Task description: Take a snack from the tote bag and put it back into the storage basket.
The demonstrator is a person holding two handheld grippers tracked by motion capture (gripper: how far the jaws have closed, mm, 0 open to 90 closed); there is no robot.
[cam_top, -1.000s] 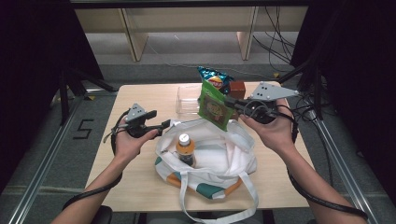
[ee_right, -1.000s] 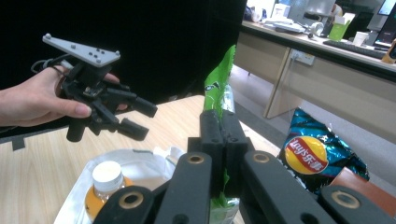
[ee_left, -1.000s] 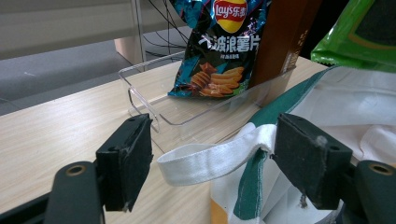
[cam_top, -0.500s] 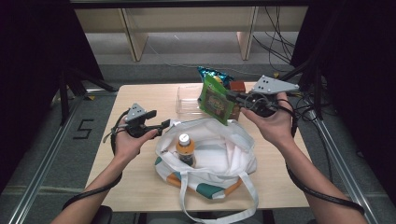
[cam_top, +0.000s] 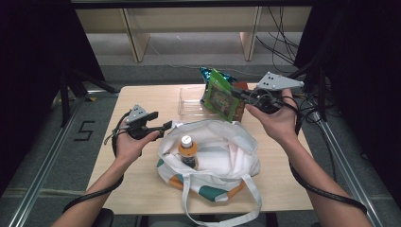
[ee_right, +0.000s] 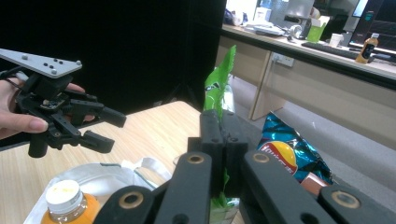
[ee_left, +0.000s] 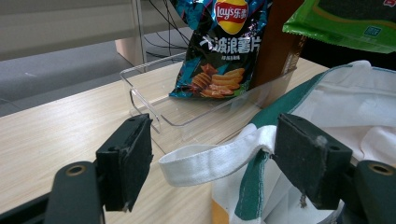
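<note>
Right gripper [cam_top: 240,94] pinches a green snack packet [cam_top: 221,96] above the tote bag [cam_top: 213,156] — left gripper [cam_top: 166,125], spread, straddles the bag's strap [ee_left: 210,160].

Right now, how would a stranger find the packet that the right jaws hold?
Look at the wooden table, then above the white tote bag. There the right gripper pinches a green packet; unlike the dark blue chips bag behind, it hangs in the air.

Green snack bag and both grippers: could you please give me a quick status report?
Right gripper shut on green snack bag, lifted behind tote bag. Left gripper open around tote strap. Bottle stands inside tote bag.
</note>
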